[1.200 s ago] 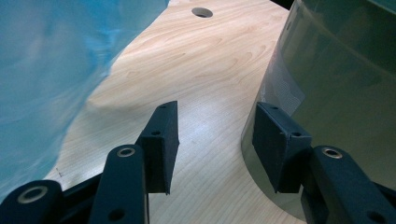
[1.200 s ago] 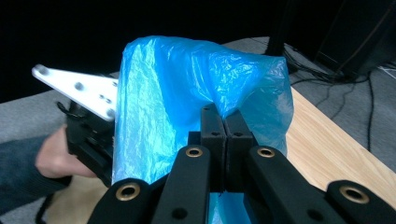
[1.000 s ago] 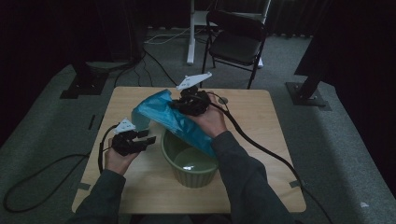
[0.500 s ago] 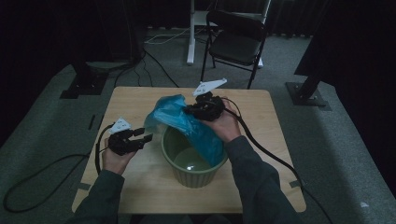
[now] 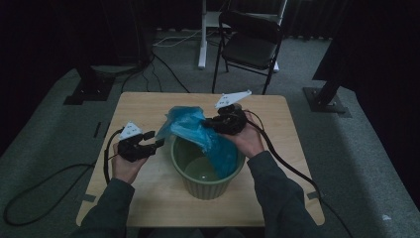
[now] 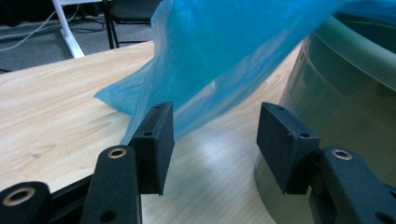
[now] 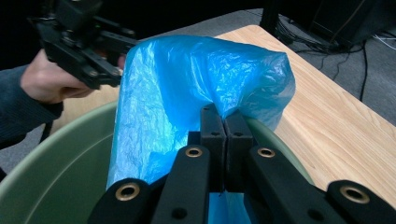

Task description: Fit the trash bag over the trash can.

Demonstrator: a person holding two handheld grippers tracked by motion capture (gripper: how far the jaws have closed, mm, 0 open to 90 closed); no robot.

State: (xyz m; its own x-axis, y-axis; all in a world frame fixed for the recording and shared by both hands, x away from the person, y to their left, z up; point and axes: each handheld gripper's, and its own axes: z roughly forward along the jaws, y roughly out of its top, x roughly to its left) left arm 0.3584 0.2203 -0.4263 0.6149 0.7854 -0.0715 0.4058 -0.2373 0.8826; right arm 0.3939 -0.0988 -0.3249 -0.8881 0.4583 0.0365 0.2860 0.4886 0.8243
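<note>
Blue bag (image 5: 198,134) now lower into green pot (image 5: 208,173), chair (image 5: 250,42) behind table (image 5: 143,104)

The high view is dim and underexposed: the room beyond the table (image 5: 148,106) sinks into near black, and only the pale wood top stands out. Detail there is soft and grainy. The left gripper view is brighter, with a whitish sheen on the wood near the green bucket (image 6: 355,93); the blue plastic bag (image 6: 224,56) is blurred. In the right gripper view the bag's crinkles are sharp, while the far table edge is softer.
</note>
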